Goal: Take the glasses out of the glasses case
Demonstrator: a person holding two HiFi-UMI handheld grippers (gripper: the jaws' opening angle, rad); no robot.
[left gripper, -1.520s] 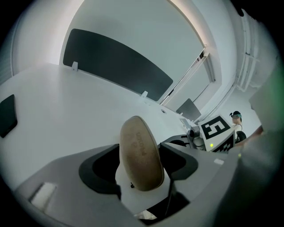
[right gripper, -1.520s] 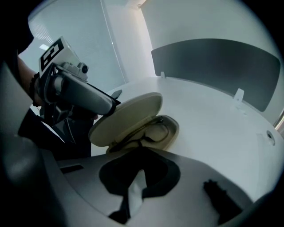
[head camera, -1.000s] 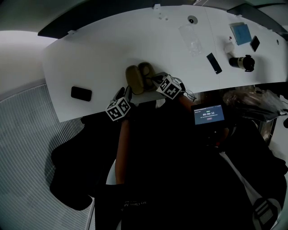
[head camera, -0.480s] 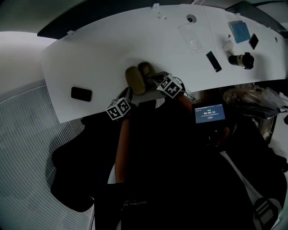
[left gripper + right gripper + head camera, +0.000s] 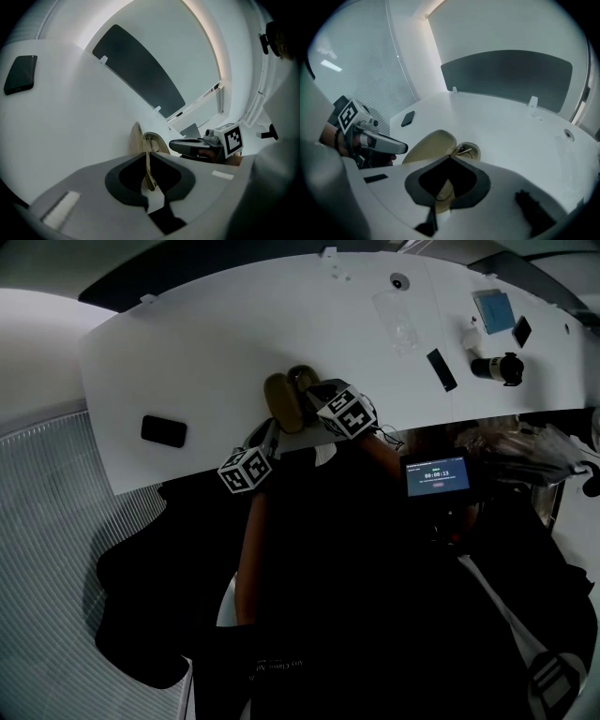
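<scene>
White curved table [image 5: 187,343], seen from above, with a tan glasses case [image 5: 279,404] at its near edge

The case stands open about midway along the near edge, though the dim view does not show whether it rests fully on the top; a black phone [image 5: 163,430] lies flat well to the left of the case, also near that edge; well to the right of the case a slim black bar [image 5: 441,369] lies at a slant; farther right a dark cylinder [image 5: 494,367] lies on its side; beyond that sit a blue-faced pad [image 5: 495,309] and a small black slab [image 5: 521,331] just beside it; behind the case, to the right, lie a clear plastic piece [image 5: 398,320] and a small round fitting [image 5: 399,281].
</scene>
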